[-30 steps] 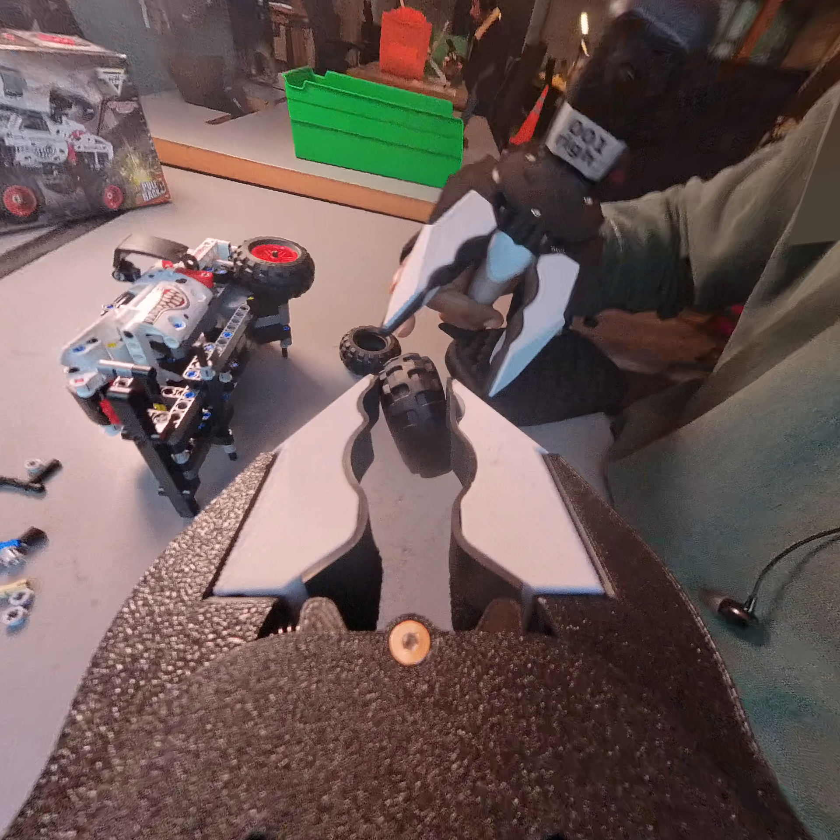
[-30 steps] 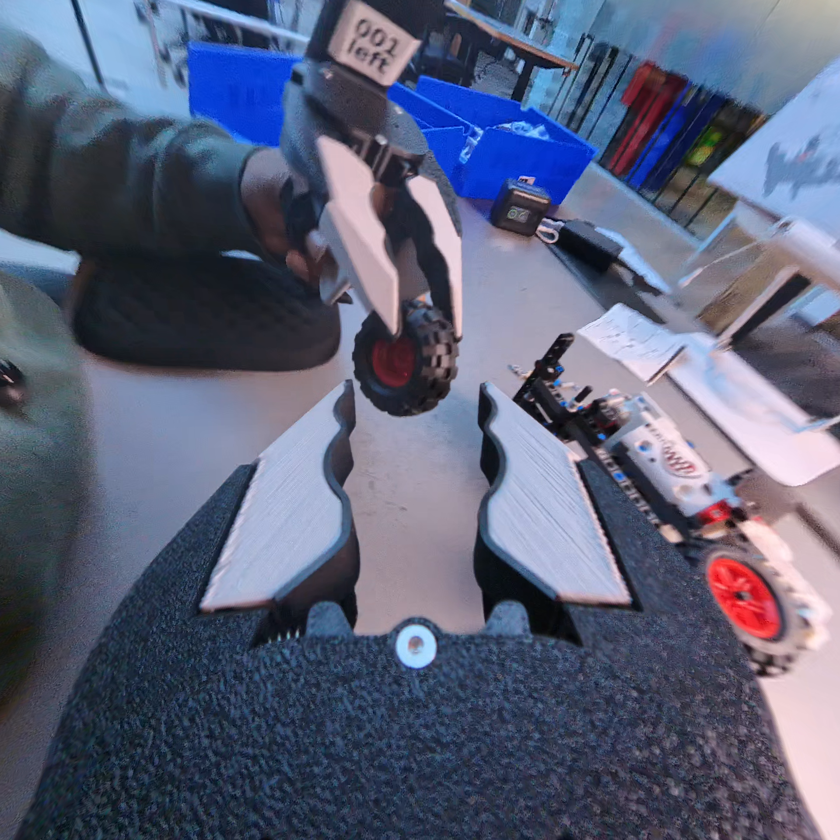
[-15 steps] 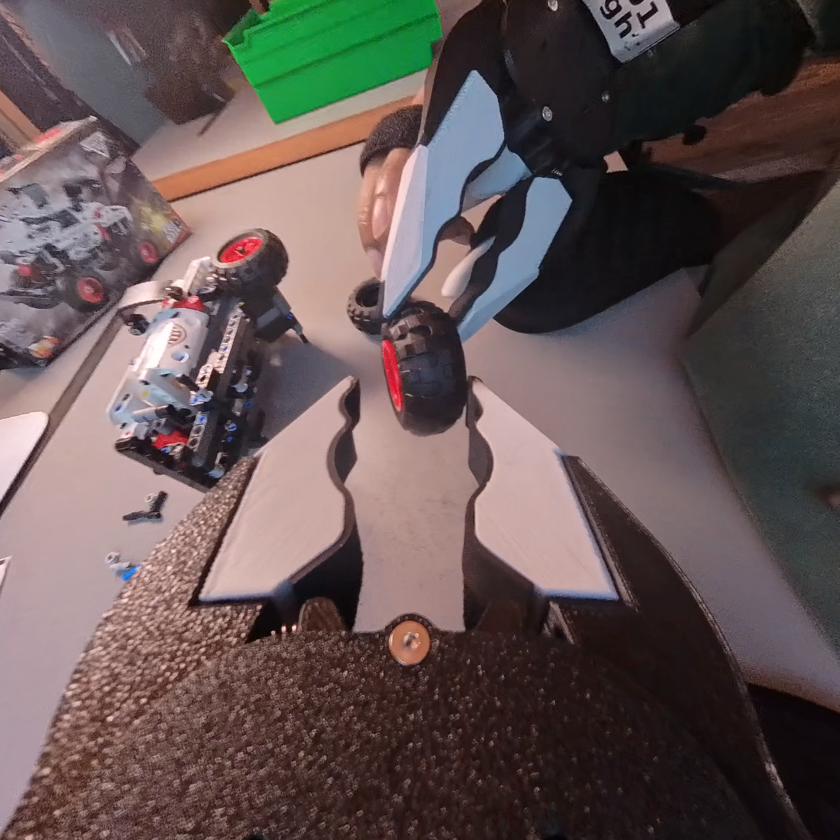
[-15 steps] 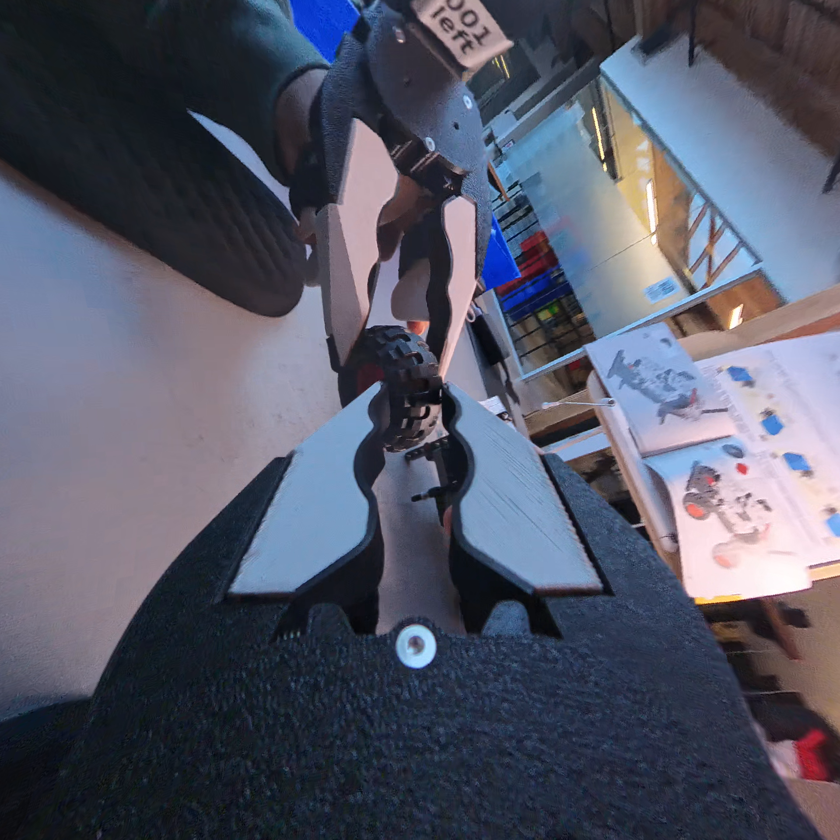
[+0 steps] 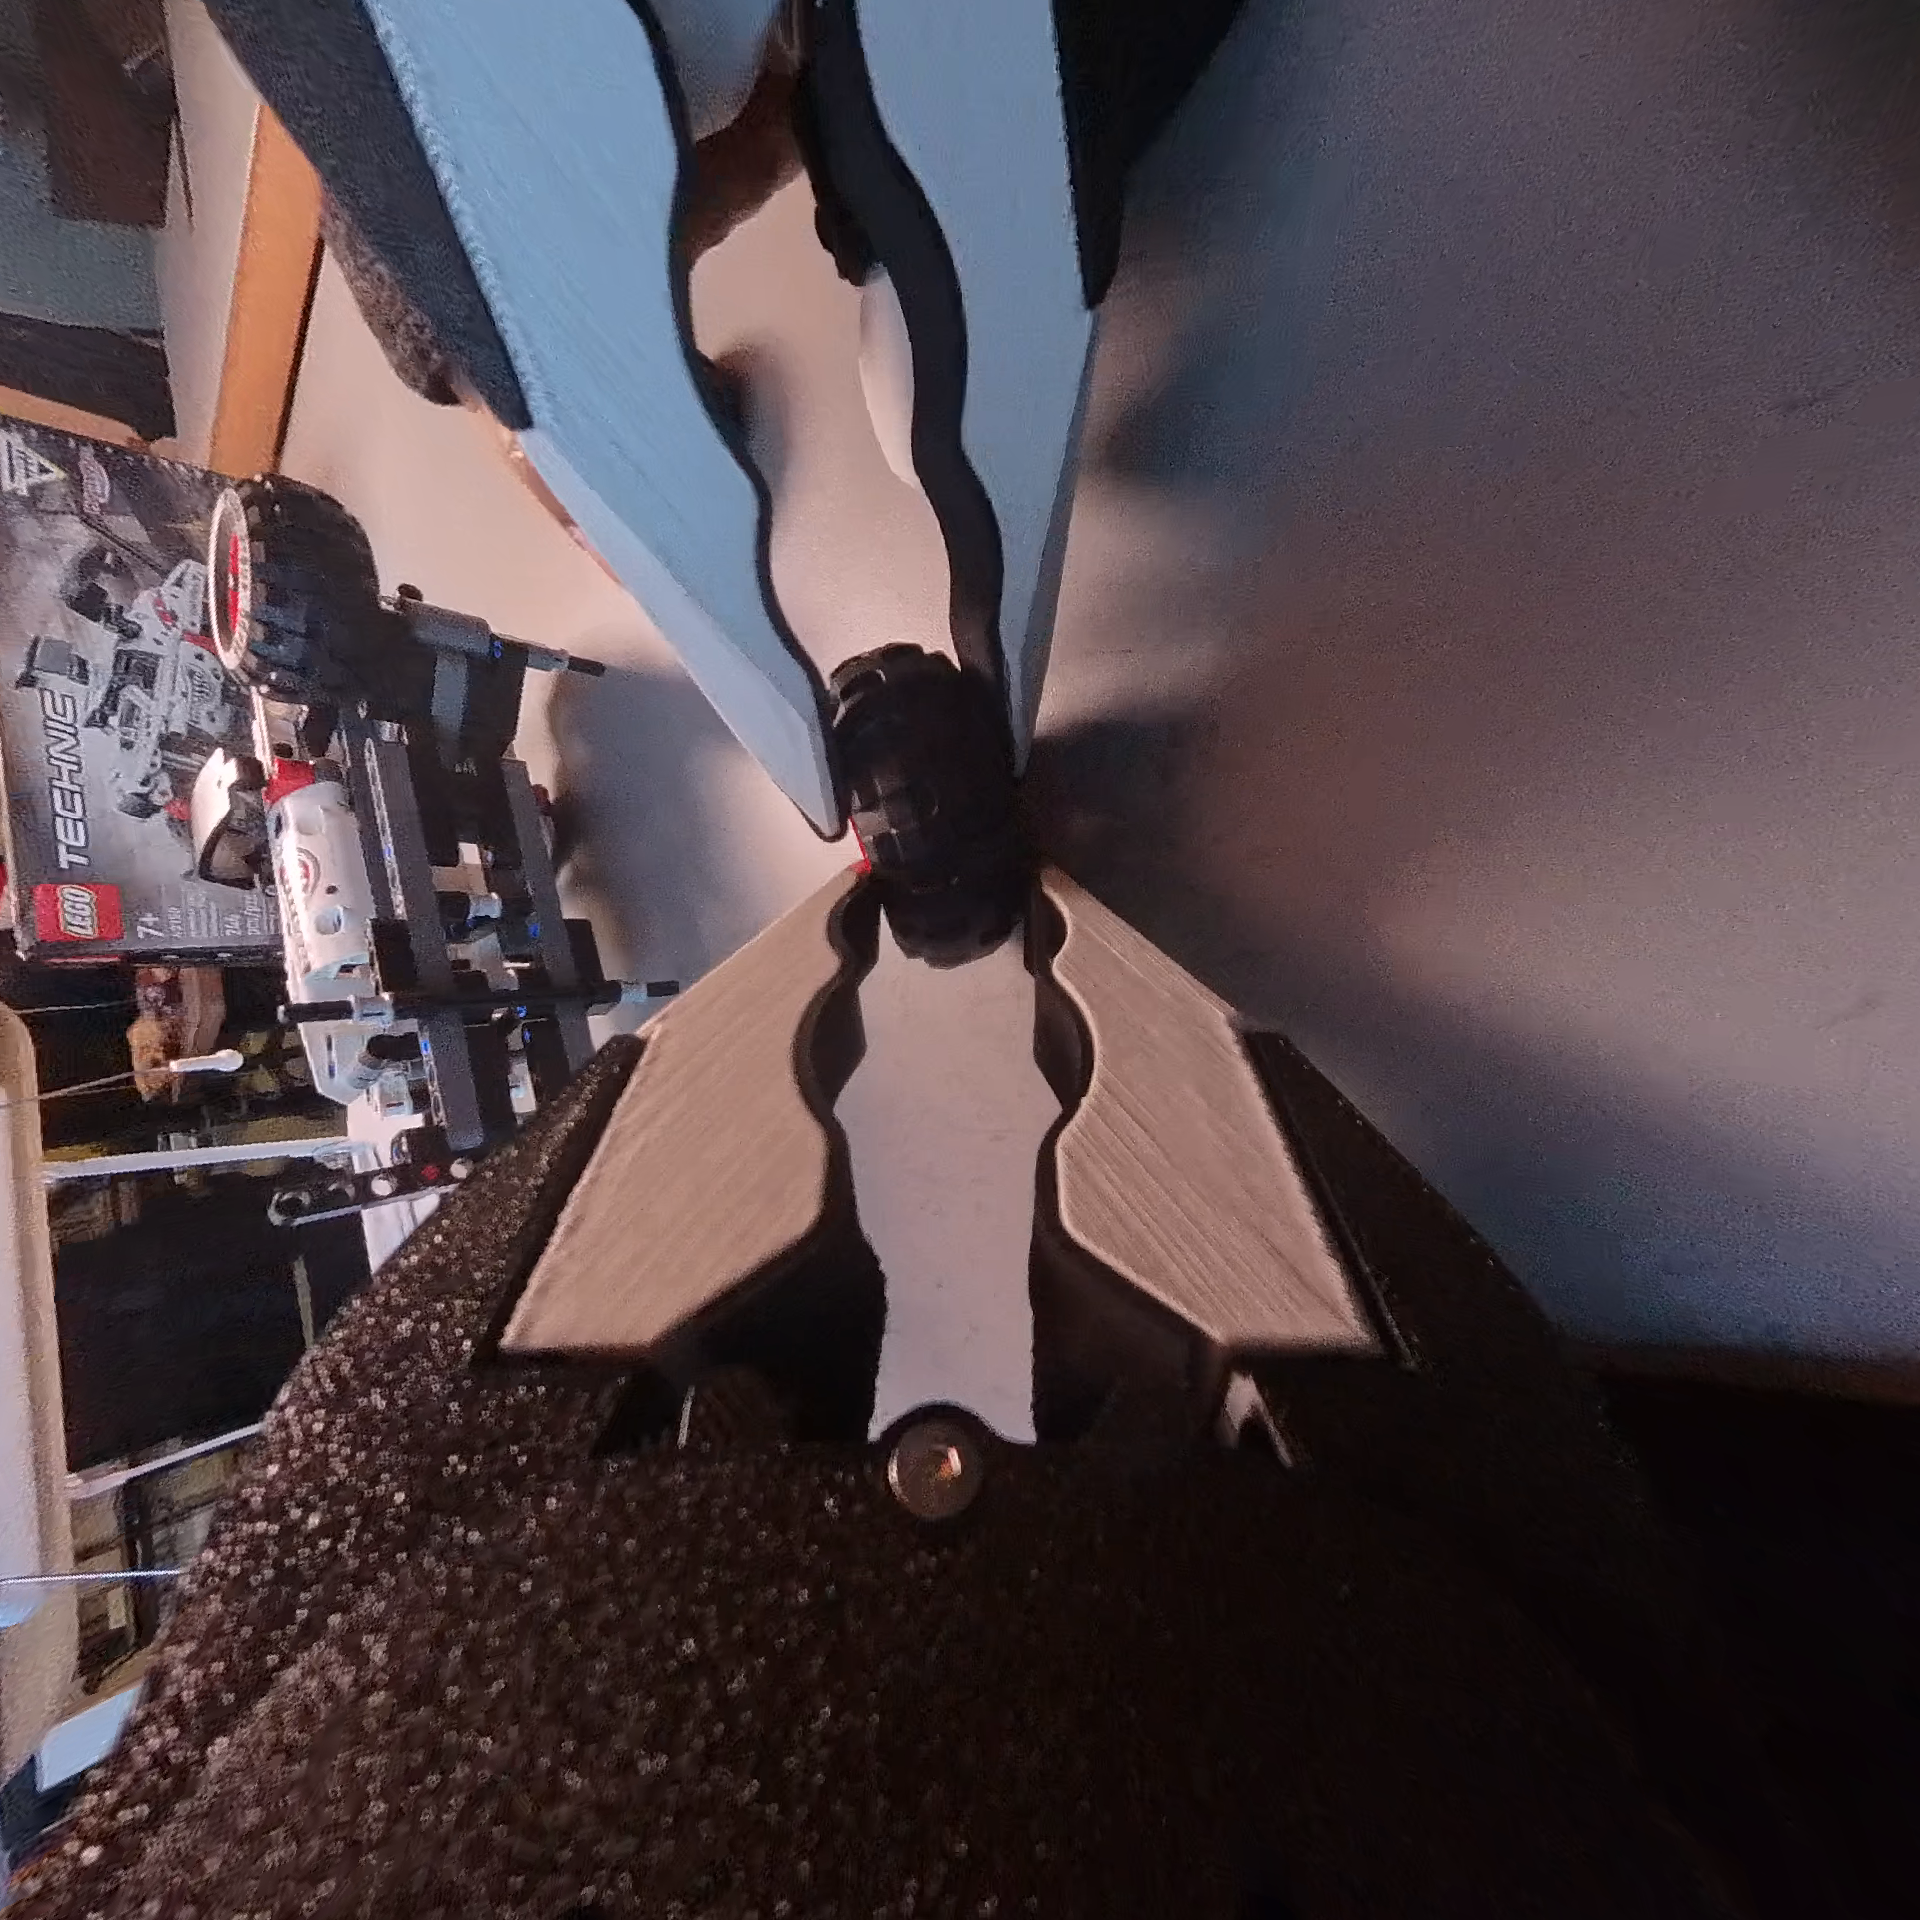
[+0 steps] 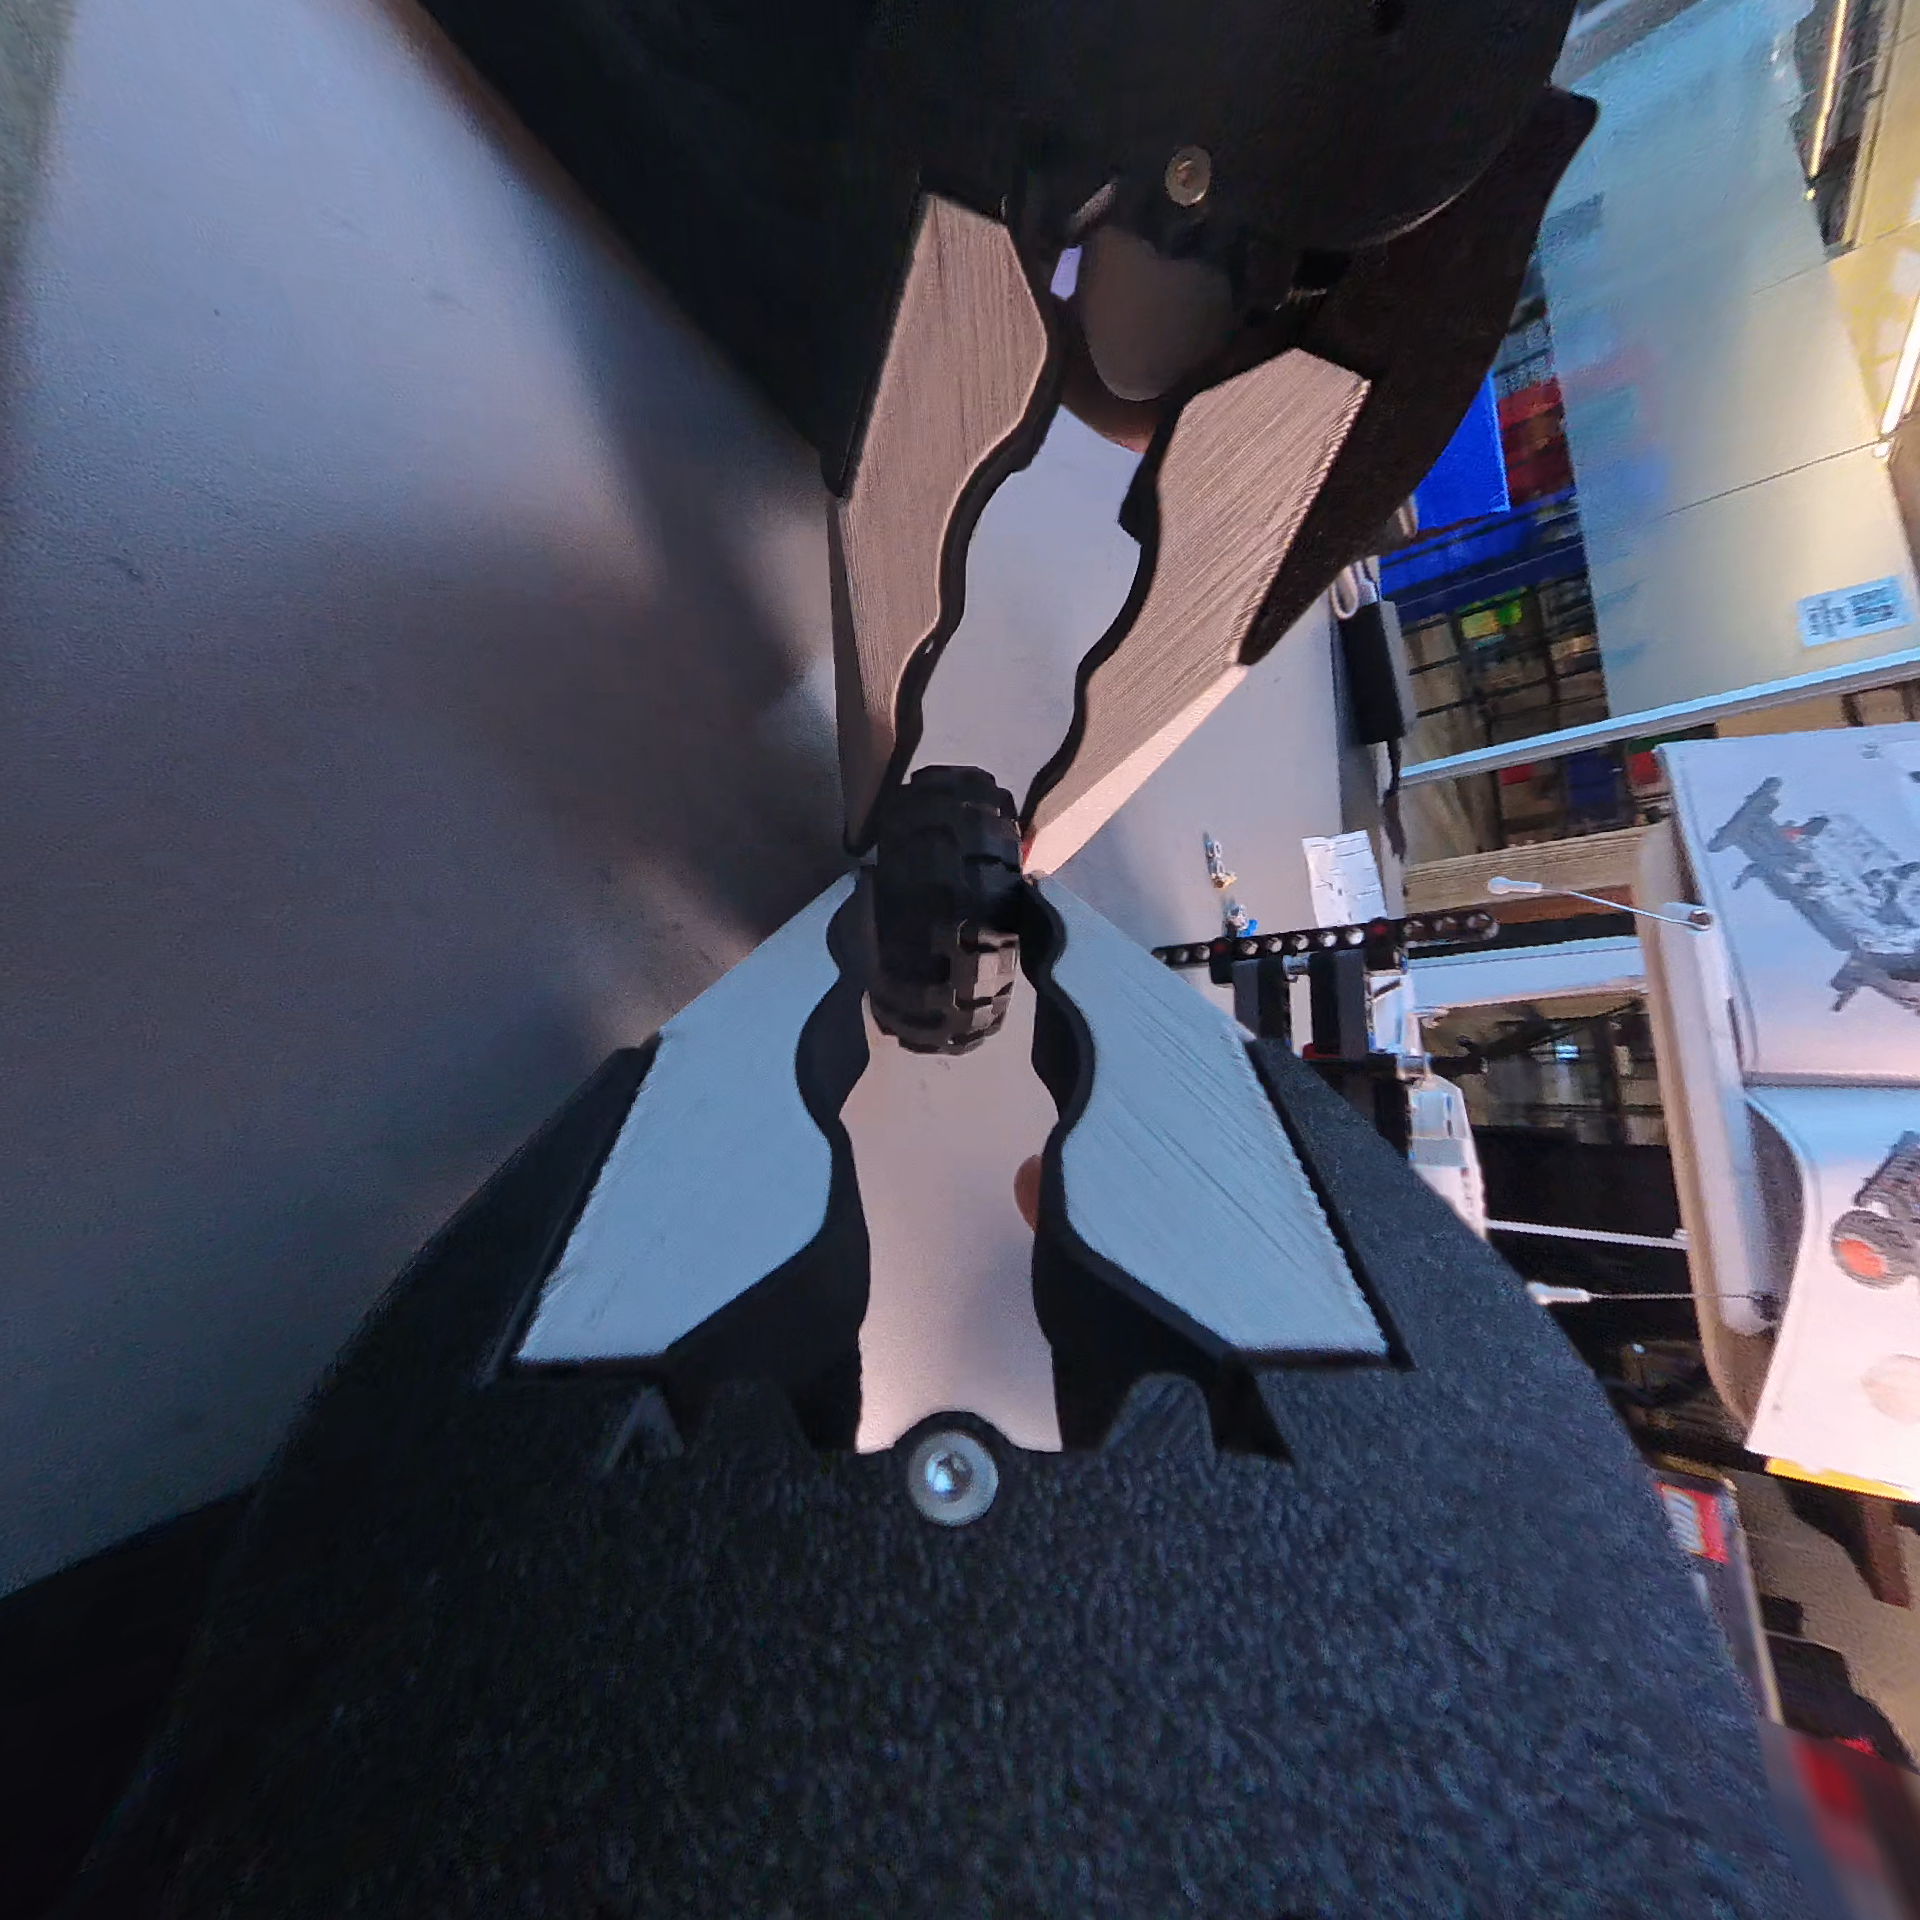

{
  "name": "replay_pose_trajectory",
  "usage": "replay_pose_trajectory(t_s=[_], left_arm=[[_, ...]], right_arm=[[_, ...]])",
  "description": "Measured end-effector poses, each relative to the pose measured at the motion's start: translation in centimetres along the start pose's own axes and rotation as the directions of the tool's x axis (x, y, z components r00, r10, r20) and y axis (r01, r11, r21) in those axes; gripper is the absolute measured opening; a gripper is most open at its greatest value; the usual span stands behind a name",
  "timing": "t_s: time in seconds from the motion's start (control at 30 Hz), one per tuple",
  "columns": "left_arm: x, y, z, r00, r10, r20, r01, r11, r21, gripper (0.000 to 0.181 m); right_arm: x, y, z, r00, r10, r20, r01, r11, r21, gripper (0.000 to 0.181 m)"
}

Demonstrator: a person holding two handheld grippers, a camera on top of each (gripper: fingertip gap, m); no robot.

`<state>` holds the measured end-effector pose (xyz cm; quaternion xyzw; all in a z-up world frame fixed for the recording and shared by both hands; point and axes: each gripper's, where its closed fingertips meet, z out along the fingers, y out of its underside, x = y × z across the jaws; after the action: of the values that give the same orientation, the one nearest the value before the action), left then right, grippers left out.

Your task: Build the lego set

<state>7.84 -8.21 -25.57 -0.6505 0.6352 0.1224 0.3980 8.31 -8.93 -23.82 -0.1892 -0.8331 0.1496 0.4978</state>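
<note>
Both tools clamp one knobby tyre w/ red hub (image 5: 930, 821): left gripper (image 5: 948, 914) and right gripper (image 6: 940, 914) meet tip to tip, held off the table. Beyond, the part-built truck (image 5: 416, 894) carries one wheel (image 5: 286, 582); remaining wheels prob. still to fit, box (image 5: 99, 707) behind.

a pale grey surface (image 5: 1507, 727) fills most of both tilted views, warm light and soft shadows lying across it, with a wooden strip (image 5: 265, 291) along its far edge. beyond it, in the right wrist view, stand blue bins (image 6: 1475, 468) and crowded shelving (image 6: 1496, 665) under bright strip lights (image 6: 1907, 364)
</note>
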Motion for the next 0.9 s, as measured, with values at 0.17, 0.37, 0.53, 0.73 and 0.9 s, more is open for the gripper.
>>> replay_pose_trajectory(t_s=[0.17,0.37,0.53,0.73,0.9], left_arm=[[0.6,0.1,-0.1,0.996,0.054,-0.067,-0.055,0.998,-0.015,0.024],[2.6,-1.4,-1.5,0.969,0.012,-0.246,0.015,0.994,0.105,0.030],[2.8,-1.9,-1.7,0.925,-0.154,-0.346,0.214,0.966,0.142,0.025],[2.5,-2.0,-1.5,0.907,-0.187,-0.378,0.238,0.967,0.092,0.024],[2.6,-2.0,-1.5,0.910,-0.188,-0.369,0.228,0.972,0.066,0.024]], right_arm=[[-0.6,-0.4,-0.1,0.995,0.046,0.094,-0.045,0.999,-0.005,0.025],[-3.4,-1.7,-0.5,0.954,0.125,0.271,-0.138,0.990,0.028,0.018],[-3.3,-1.7,-0.8,0.955,0.153,0.253,-0.167,0.985,0.035,0.017],[-3.1,-1.5,-1.1,0.972,0.108,0.210,-0.111,0.994,0.002,0.020],[-3.3,-1.3,-1.7,0.993,-0.025,0.112,0.029,0.999,-0.040,0.022]])
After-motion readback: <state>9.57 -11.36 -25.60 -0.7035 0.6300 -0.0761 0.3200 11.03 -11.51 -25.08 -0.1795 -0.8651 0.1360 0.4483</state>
